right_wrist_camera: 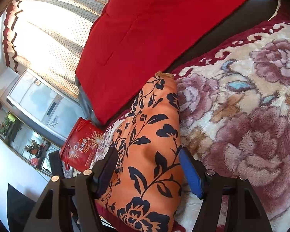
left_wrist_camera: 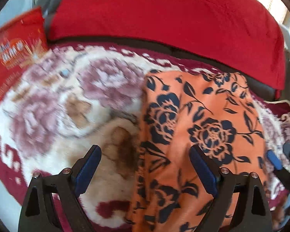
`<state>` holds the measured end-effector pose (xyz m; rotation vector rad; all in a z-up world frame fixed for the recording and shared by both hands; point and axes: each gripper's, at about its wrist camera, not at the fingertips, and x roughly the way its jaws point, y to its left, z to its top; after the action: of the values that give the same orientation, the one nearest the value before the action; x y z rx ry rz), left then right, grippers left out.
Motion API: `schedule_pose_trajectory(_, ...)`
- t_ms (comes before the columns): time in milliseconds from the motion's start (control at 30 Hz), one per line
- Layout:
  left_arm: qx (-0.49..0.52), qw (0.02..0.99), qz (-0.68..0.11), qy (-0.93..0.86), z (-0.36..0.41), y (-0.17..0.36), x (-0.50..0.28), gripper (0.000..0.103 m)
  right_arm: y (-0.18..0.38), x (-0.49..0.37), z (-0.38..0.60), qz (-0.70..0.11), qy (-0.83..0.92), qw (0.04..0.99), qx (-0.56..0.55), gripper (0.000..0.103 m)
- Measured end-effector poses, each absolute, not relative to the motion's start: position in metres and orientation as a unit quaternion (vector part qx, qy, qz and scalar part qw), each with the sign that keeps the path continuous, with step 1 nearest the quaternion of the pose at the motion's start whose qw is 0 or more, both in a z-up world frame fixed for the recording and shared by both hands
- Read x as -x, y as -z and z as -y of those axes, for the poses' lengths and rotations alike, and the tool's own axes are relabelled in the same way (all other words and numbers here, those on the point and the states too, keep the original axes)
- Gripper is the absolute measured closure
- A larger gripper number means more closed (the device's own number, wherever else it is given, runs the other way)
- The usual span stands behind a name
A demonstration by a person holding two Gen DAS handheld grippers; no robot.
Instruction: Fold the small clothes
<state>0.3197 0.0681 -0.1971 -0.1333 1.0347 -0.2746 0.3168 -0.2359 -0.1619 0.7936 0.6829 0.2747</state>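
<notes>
While the orange floral garment (left_wrist_camera: 199, 127) lies on the rose-pattern blanket (left_wrist_camera: 54, 104), left gripper (left_wrist_camera: 145, 166) hovers open over its edge; right gripper (right_wrist_camera: 147, 166) straddles it, grip unclear. Likely mid-fold; next, pinch that edge.

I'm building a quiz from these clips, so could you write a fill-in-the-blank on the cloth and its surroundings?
1. The orange cloth carries dark ____ prints.
2. It lies on a plush ____ with pink roses.
3. Behind it rests a plain ____ cushion.
4. The left gripper has its jaws ____.

Missing: flower; blanket; red; open
</notes>
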Motion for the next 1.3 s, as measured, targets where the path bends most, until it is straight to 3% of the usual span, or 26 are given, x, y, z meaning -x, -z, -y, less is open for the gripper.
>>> schedule_pose_trajectory(733,0.038,0.849,-0.505,0.148,-0.051,0.204,-0.315,0.011,0.167,-0.353,0.23,-0.355,-0.151,0.843,-0.375,0.033)
schedule_pose_trajectory(1300,0.108,0.806,-0.546,0.205,-0.045,0.224,-0.336,0.011,0.198,-0.39,0.219,-0.434,-0.17,0.802,-0.373,0.031)
